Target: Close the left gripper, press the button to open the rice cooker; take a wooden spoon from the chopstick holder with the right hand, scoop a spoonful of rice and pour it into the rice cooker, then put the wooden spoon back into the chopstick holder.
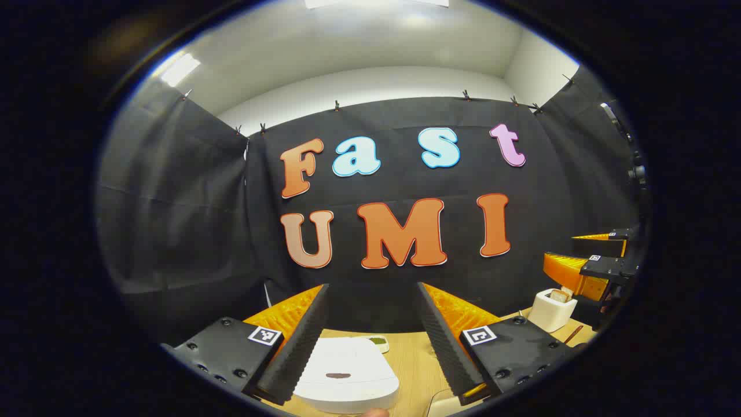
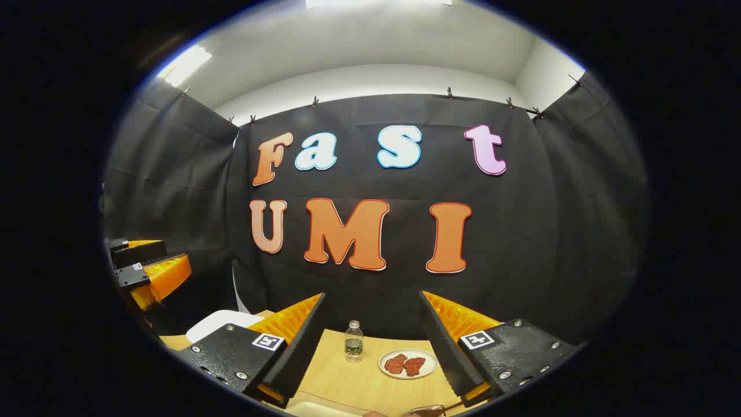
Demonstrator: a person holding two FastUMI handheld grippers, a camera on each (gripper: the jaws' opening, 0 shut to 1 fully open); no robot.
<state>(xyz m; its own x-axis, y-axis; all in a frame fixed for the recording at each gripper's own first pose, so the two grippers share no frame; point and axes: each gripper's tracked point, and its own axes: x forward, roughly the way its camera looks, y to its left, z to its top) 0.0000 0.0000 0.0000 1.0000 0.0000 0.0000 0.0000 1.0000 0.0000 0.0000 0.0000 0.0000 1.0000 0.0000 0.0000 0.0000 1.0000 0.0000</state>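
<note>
two things flank rice cooker [image 1: 347, 373]: dish [image 1: 379, 343], chopstick holder [image 1: 553, 310].

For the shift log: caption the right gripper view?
Open right gripper above table with bottle and plate.

rice cooker [image 1: 347, 373]: front cut by the left gripper view's 6 o'clock edge, left side behind a finger
small dish [image 1: 379, 343]: behind cooker, contents too small to tell
chopstick holder [image 1: 553, 310]: what stands in it is unclear
plate [image 2: 408, 364]: red food, kind unclear
bottle [image 2: 354, 341]: label too small
</note>
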